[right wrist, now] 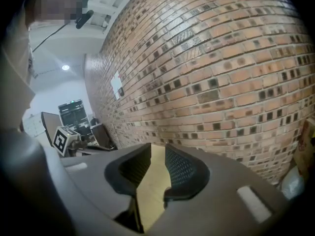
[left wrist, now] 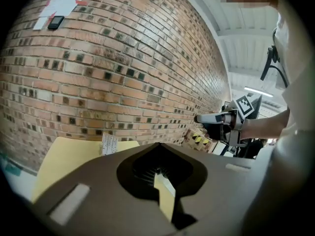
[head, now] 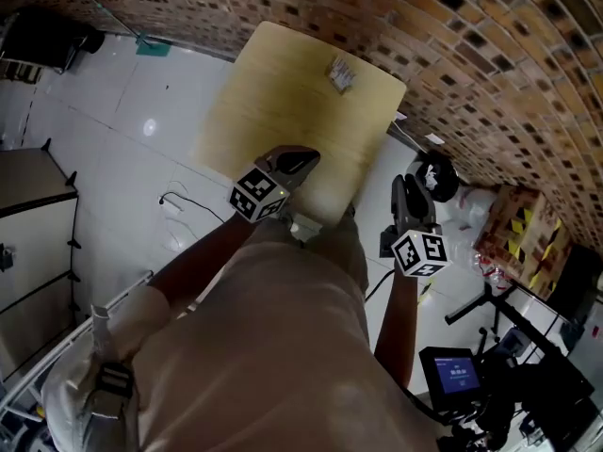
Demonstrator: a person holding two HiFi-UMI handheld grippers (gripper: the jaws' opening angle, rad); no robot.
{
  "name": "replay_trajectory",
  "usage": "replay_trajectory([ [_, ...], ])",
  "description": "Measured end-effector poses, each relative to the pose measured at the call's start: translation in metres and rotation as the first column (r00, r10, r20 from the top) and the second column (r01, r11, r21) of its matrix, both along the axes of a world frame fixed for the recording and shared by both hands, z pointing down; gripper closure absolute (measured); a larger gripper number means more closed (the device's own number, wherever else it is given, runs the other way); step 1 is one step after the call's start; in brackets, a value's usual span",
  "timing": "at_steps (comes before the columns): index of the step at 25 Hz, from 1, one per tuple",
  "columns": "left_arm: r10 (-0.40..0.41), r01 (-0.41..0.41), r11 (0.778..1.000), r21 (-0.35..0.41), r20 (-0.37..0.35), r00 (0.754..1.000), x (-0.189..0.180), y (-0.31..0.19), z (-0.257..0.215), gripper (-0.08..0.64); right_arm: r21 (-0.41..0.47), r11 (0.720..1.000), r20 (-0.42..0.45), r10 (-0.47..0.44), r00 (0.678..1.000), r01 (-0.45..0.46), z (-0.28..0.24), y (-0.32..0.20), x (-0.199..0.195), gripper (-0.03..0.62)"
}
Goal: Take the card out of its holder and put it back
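Table (head: 283,92): one | card holder (head: 341,73): one | left gripper (head: 303,161), right gripper (head: 403,184): fingers parted

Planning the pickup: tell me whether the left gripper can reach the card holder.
Probably yes: nothing stands on the wooden table between the left gripper and the far card holder.

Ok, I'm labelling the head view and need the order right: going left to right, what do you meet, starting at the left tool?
Left tool → card holder at the far end of the table → right tool → cardboard box with yellow-and-black tape.
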State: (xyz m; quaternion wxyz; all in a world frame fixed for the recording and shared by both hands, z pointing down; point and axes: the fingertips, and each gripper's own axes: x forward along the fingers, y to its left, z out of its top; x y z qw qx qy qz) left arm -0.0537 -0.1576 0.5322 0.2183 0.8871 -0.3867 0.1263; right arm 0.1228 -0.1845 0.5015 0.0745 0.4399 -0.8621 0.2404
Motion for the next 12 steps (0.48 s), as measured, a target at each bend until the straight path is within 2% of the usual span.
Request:
replay_trajectory([
  [3, -0.098, 0.098, 0.995, -0.025, 0.018, 0.995, 0.003, -0.021, 0.002, 0.54, -0.018, 0.995, 0.001, -0.093, 0.996, 0.093, 0.01, -0.034, 0.001, 0.511],
  [6, -0.198, 0.199, 0.979, -0.043, 0.025, 0.98, 0.007, -0.041, 0.001, 0.54, -0.018, 0.979, -0.02, -0.206, 0.978, 0.205, 0.017, -0.071, -0.005, 0.511],
  [12, -0.32, 0.322, 0.946, -0.034, 0.054, 0.946, 0.01, -0.075, -0.004, 0.54, -0.027, 0.942, -0.034, -0.335, 0.942, 0.334, 0.034, -0.133, -0.022, 0.511],
])
